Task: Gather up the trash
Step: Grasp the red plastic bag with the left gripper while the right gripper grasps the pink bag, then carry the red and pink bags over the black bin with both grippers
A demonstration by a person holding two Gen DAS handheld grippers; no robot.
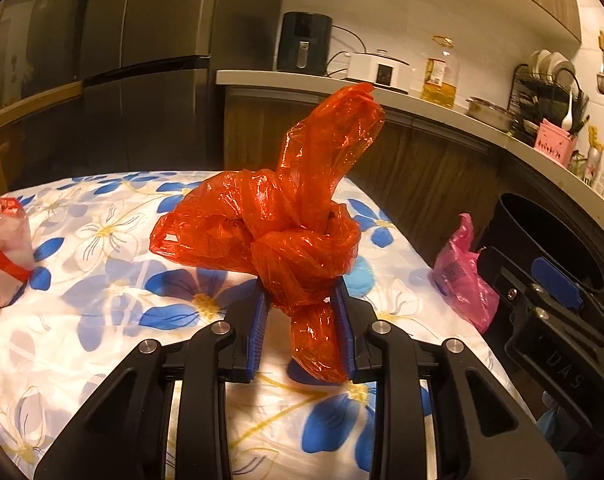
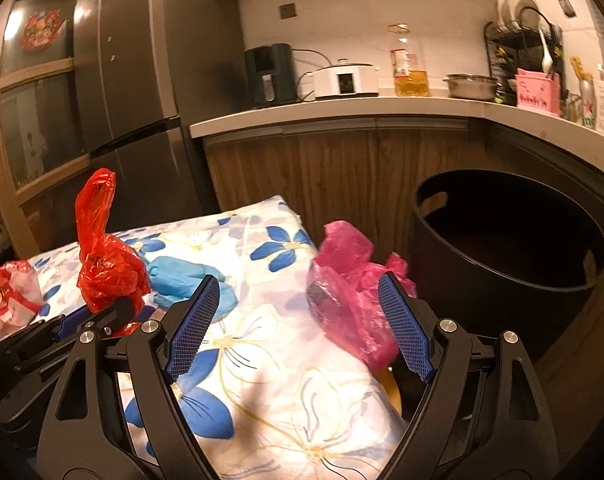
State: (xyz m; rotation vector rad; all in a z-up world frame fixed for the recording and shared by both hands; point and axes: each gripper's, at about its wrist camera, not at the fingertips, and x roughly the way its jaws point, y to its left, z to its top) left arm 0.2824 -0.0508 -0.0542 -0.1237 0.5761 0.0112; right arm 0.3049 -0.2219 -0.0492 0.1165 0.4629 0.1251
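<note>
Left gripper (image 1: 302, 320) fingers clamping knotted red bag (image 1: 285, 216), right gripper (image 2: 297, 324) fingers spread wide about pink bag (image 2: 350, 304), blue glove (image 2: 189, 280) showing only in right view, black bin (image 2: 506, 248) at right.

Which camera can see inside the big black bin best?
The right wrist view. There the black bin stands open beside the flowered table, with its rim, handle hole and dark inside all showing. The left wrist view catches only a slice of it at the picture's edge, partly behind the right tool.
</note>
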